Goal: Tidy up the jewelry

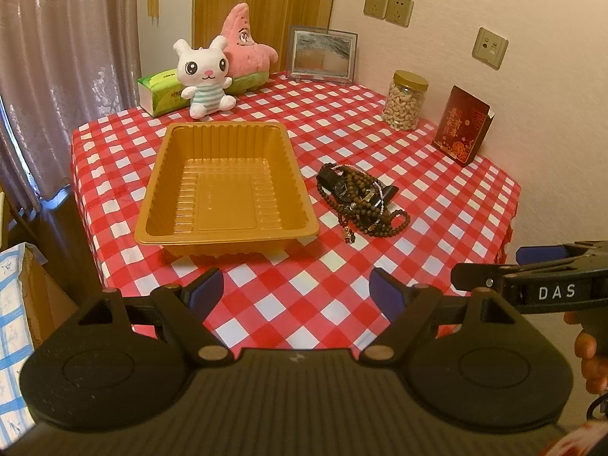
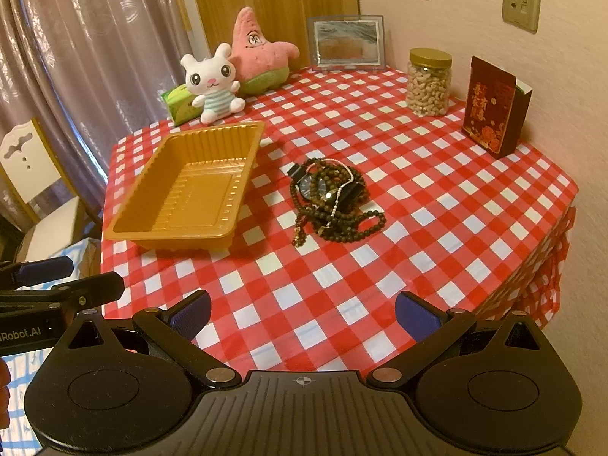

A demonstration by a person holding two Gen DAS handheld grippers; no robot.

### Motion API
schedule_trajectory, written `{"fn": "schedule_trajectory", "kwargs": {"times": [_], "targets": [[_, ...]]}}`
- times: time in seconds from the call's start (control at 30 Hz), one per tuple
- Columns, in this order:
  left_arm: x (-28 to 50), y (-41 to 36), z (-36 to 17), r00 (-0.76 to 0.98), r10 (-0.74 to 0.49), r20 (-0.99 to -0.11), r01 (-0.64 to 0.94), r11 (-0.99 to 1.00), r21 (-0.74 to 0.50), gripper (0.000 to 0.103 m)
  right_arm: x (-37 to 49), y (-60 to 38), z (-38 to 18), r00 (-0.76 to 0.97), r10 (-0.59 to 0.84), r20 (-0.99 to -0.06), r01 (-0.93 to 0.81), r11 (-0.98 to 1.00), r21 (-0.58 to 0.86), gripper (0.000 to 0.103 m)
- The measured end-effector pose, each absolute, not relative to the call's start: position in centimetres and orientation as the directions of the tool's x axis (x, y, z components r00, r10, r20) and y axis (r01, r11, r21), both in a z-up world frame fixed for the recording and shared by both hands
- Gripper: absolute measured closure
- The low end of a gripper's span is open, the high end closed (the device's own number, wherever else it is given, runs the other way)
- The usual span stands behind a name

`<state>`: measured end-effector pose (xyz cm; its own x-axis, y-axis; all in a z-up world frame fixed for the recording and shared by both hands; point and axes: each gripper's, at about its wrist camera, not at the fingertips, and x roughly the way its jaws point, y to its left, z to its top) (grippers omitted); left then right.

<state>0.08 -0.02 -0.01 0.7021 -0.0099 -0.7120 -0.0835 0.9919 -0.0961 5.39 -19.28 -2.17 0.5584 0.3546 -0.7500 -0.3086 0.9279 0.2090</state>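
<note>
Left wrist: jewelry pile (image 1: 363,199), tray (image 1: 228,186)

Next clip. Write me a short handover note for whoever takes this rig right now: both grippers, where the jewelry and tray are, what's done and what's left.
Left gripper: open, empty, hovering above the near table edge.
Right gripper: open, empty, also at the near edge.
Tangled pile of dark wooden bead strands, a black watch and a thin pale bead chain: on the red-and-white checked tablecloth, right of the tray, not touching it.
Gold ribbed plastic tray: empty.
Done: nothing moved into the tray yet.
Left: separate the pile piece by piece and place everything in the tray; the right gripper looks better placed for the pile.
</note>
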Motion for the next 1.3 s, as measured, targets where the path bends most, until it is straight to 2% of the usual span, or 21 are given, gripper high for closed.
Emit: {"fn": "schedule_trajectory", "kwargs": {"times": [0.4, 0.73, 1.3], "targets": [[0.7, 2.2, -1.2, 0.684, -0.034, -0.728, -0.072, 0.991, -0.114, 0.02, 5.6, -18.1, -3.2, 0.548, 0.342, -0.763, -0.287, 0.934, 0.212, 0.001], [1.2, 5.3, -3.7, 0.671, -0.008, -0.741, -0.161, 0.974, -0.157, 0.021, 6.8, -18.0, -5.1, 0.556, 0.342, -0.758, -0.267, 0.937, 0.227, 0.001], [3.7, 9.7, -9.2, 0.717, 0.186, -0.671, -0.384, 0.91, -0.158, 0.029, 11.9, -19.2, -8.5, 0.651, 0.344, -0.676, -0.237, 0.939, 0.25, 0.001]]}}
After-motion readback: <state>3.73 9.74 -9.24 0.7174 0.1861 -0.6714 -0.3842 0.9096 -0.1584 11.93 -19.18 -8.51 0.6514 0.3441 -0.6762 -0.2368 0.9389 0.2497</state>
